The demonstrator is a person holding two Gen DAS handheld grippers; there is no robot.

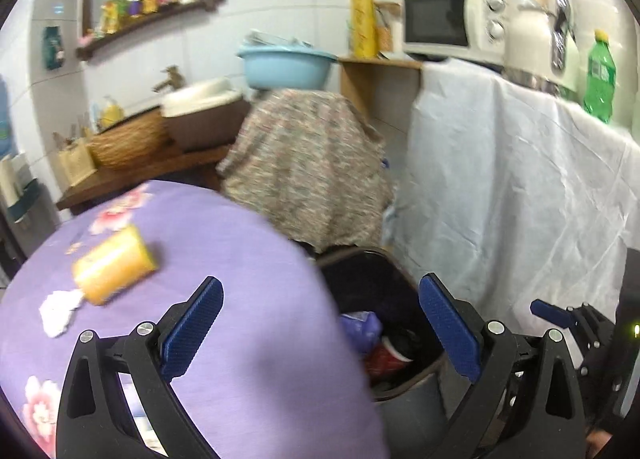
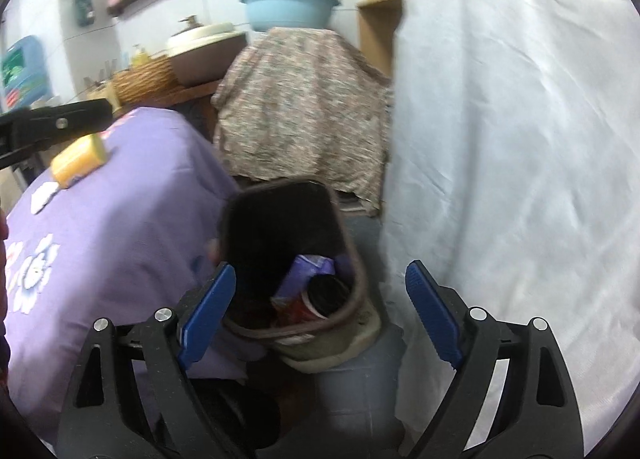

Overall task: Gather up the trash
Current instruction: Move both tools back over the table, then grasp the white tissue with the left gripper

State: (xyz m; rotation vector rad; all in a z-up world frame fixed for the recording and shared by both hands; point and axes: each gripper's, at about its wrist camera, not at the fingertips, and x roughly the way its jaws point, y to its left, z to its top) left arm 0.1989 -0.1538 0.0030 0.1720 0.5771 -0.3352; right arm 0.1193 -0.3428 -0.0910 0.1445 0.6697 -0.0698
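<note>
Both claws, left [image 1: 320, 323] and right [image 2: 320, 315], gape wide and empty above trash bin [image 2: 340, 219].

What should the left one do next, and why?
Probably swing the left gripper toward the yellow carton lying on the purple tablecloth. Its fingers are open and empty, the bin already holds trash, and the carton and white scrap remain.

both wrist views face the tiled back wall, looking down over the dark brown plastic trash bin [image 1: 384, 299] [image 2: 288, 259]; right sits nearer, left over the purple floral tabletop [image 1: 200, 239] [image 2: 120, 199].
</note>
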